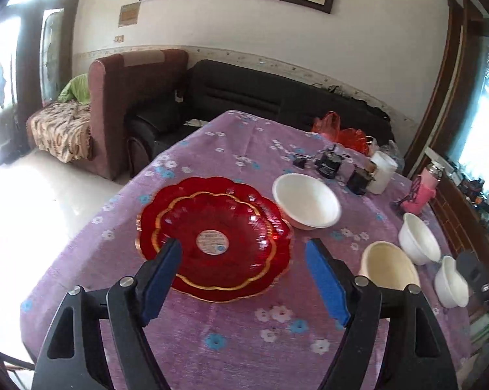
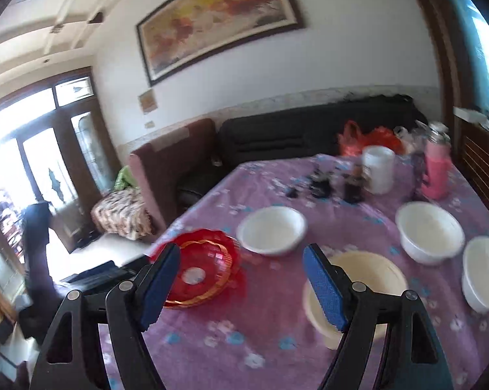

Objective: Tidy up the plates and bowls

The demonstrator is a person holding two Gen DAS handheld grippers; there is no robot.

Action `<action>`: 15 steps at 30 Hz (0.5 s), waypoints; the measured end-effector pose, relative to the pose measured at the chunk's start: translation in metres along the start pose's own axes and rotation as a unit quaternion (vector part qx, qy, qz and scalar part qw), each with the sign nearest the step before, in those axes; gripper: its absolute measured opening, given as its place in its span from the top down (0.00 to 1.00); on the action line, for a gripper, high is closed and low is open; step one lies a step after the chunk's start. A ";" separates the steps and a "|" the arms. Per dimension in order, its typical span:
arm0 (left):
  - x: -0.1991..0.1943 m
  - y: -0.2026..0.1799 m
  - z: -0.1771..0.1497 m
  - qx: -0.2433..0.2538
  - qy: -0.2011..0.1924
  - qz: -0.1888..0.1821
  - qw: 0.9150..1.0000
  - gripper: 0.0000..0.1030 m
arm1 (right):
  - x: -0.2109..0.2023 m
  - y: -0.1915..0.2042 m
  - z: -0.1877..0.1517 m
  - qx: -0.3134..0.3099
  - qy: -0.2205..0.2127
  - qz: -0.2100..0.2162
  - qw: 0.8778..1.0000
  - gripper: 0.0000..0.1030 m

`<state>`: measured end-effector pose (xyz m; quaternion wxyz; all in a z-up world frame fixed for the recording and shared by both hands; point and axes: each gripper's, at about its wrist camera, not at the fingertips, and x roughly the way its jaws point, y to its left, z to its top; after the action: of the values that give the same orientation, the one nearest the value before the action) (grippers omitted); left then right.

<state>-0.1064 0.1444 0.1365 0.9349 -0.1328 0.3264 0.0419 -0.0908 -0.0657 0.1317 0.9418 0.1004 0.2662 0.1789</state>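
Purple floral cloth covers the table (image 1: pixel 231 341) you are working over, in a living room with a black sofa (image 1: pixel 277 97) and a maroon armchair (image 1: pixel 127 97) against the far wall, under a large framed painting (image 2: pixel 218 22).

Your left gripper (image 1: pixel 244 253) has its blue-padded jaws spread wide and holds nothing. It hovers above two red scalloped plates (image 1: pixel 238 214) with gold rims, the smaller nested inside the larger, a round white sticker at the centre. The left pad overlaps the plates' near left edge in the left wrist view; whether it touches them cannot be told.

Just to the right of the plates sits a large white bowl (image 1: pixel 306 204). Nearer you and further right is a cream bowl (image 1: pixel 390 266), partly hidden behind the right finger. Two more white bowls (image 1: pixel 420 243) stand close together at the right edge of the table.

Your right gripper (image 2: pixel 241 260) is likewise spread wide and empty, above the table between the red plates on its left and the cream bowl on its right.

At the far end of the table sit a white cylindrical container (image 2: pixel 379 169), a pink flask (image 2: pixel 436 175), an orange plastic bag (image 1: pixel 338 130) and a few small dark items.
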 end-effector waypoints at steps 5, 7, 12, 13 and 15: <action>0.015 -0.053 -0.017 0.026 0.018 -0.056 0.998 0.24 | -0.044 -0.122 -0.024 0.105 0.014 -0.121 0.987 0.21; 0.021 -0.071 -0.026 0.037 0.029 -0.068 0.997 0.24 | -0.063 -0.149 -0.032 0.127 0.010 -0.147 0.981 0.21; 0.028 -0.090 -0.039 0.058 0.054 -0.076 0.994 0.24 | -0.072 -0.179 -0.047 0.163 0.023 -0.153 0.974 0.21; 0.029 -0.090 -0.039 0.063 0.054 -0.071 0.994 0.24 | -0.069 -0.179 -0.049 0.164 0.029 -0.148 0.975 0.21; 0.026 -0.089 -0.039 0.070 0.052 -0.061 0.994 0.24 | -0.057 -0.173 -0.051 0.159 0.040 -0.135 0.977 0.21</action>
<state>-0.0947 0.0477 0.1101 0.9246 -0.0884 0.3679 -0.0447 -0.1145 -0.2413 0.0661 0.9178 0.2051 0.3399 0.0096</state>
